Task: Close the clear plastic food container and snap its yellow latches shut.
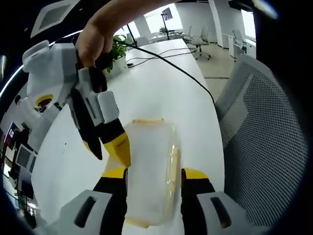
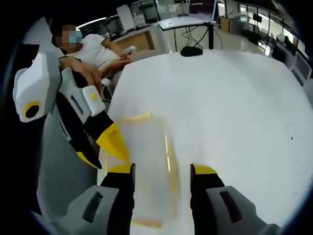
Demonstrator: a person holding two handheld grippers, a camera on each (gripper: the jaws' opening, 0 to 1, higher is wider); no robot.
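Observation:
The clear plastic container [image 1: 149, 171] lies on the white table [image 1: 161, 83], blurred, with yellow latches [image 1: 146, 120] on its edges. In the left gripper view it lies just beyond my left gripper [image 1: 154, 180], whose jaws stand apart on either side of it. My right gripper [image 1: 105, 149], held by a hand, comes down from the upper left with a yellow fingertip at the container's left edge, jaws apart. In the right gripper view the container [image 2: 146, 166] lies ahead of my right gripper [image 2: 161, 172]. The left gripper [image 2: 102, 149] reaches its left edge. I cannot tell whether the lid is down.
A grey mesh chair [image 1: 264, 147] stands close against the table's edge. A black cable [image 1: 186, 73] runs across the table toward a potted plant [image 1: 117, 49]. A person [image 2: 98, 51] sits beyond the table's far corner. Bare tabletop [image 2: 234, 98] spreads to the right.

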